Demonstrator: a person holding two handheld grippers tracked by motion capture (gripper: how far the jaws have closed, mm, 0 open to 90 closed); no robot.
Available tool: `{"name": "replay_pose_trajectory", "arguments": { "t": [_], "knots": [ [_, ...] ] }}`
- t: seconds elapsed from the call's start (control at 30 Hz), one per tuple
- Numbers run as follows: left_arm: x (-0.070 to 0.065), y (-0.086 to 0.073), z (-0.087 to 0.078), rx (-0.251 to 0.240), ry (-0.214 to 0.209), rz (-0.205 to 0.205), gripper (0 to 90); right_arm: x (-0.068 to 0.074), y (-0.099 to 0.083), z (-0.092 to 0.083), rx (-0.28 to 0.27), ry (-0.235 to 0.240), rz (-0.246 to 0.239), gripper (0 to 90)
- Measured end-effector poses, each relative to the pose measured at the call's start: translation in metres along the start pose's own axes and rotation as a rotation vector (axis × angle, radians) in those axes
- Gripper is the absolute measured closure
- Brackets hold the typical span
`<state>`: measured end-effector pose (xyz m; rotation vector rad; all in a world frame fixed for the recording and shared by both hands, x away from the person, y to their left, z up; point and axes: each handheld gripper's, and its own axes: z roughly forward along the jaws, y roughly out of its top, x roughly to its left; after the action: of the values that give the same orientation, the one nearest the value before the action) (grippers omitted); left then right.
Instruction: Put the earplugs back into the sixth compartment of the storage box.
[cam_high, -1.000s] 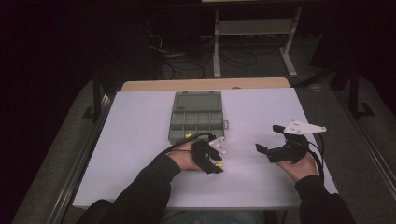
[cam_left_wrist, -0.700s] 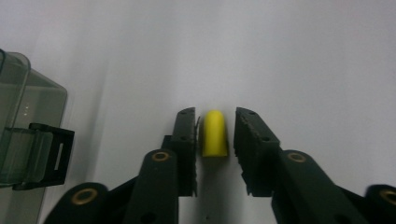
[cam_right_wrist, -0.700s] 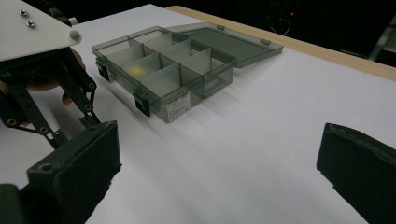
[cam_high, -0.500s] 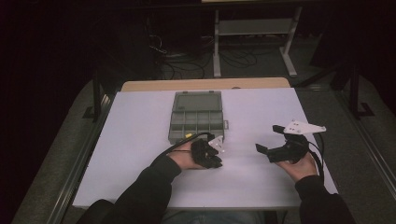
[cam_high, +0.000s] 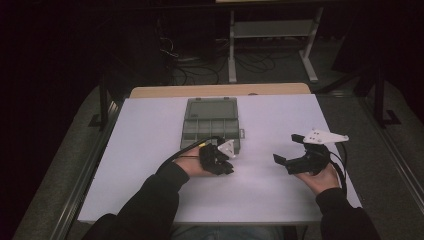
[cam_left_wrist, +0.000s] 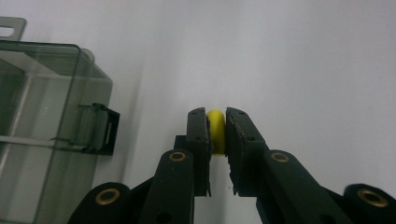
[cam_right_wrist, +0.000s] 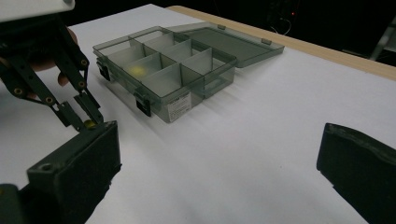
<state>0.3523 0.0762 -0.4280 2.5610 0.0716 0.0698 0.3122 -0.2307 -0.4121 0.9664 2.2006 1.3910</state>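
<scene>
1. One small yellow piece (cam_left_wrist: 215, 130) sits clamped between the black jaws of the left gripper (cam_left_wrist: 215, 140); we read it as rounded, smooth and glossy, with only its upper end visible above the pads. Earlier frames are given, and these jaws have just been closing down onto it.
2. We locate the piece low over the white table (cam_high: 150, 130), just beside the near right corner of the compartment box (cam_high: 210, 127).
3. We see the pads (cam_left_wrist: 236, 140) as flat and rough-edged, carried on black linkage arms with brass-coloured pivot pins.
4. We identify the box as smoke-tinted clear plastic, rectangular, with thin dividers, black latches on its near wall and a hinged lid lying open flat behind it.
5. We note that the right gripper view adds a faint yellow item (cam_right_wrist: 137, 70) inside one near-row compartment and a label on the box wall.
6. We find the right gripper (cam_high: 295, 150) well apart to the right, jaws wide apart and holding nothing, with blocky matte black pads.
7. We see dark sleeves in the high view, along with a wooden table edge.
</scene>
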Motion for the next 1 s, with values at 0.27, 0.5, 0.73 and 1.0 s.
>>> {"name": "replay_pose_trajectory", "arguments": {
  "t": [0.27,0.5,0.73,1.0],
  "knots": [
    [0.005,0.002,-0.023,-0.024,0.035,-0.005,79.7,-0.001,0.000,-0.001,-0.004,-0.001,0.000,0.0],
    [0.009,0.004,-0.041,-0.036,0.065,-0.008,79.7,-0.001,0.000,-0.001,-0.006,-0.005,-0.004,0.0],
    [0.015,0.006,-0.057,-0.049,0.094,-0.010,79.7,0.000,0.000,-0.001,-0.003,-0.001,-0.001,0.0],
    [0.028,0.010,-0.078,-0.058,0.132,-0.024,79.7,0.000,0.000,-0.001,-0.001,0.000,0.001,0.0]
  ]
}}
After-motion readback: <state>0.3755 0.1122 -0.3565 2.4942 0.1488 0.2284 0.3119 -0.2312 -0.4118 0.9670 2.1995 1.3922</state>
